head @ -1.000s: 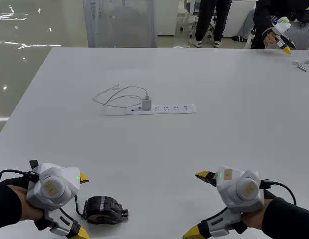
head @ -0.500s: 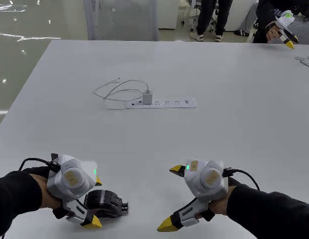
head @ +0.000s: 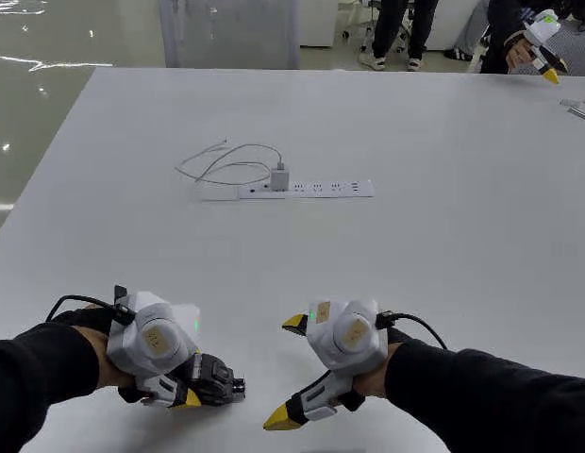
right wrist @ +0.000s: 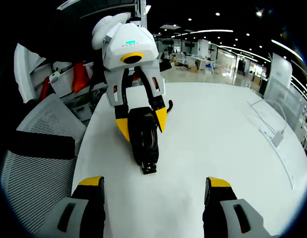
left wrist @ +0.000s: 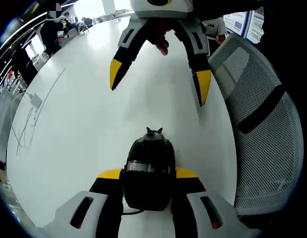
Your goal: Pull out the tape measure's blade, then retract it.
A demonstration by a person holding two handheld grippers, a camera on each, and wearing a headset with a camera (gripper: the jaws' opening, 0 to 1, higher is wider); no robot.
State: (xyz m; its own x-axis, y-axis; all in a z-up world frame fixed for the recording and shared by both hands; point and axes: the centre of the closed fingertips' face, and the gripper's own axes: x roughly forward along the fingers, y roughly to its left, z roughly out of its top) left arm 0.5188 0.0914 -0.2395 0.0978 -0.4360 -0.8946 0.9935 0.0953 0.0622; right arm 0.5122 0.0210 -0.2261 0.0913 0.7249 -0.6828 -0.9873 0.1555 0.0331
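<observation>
The left gripper (left wrist: 147, 174) pinches the tape measure (head: 217, 379) by both flanks of its black, rounded case, and in the head view the gripper's body hides the case's rear. It lies close to the near edge of the smooth white desk (head: 387, 113), long axis along that edge. Its hook end faces the right gripper (head: 286, 371), whose yellow-tipped jaws stand spread, apart from it.

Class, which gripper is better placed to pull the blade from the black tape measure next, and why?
Right. The left gripper holds the black tape measure between its jaws; the right gripper is open, empty and faces the blade tip.
</observation>
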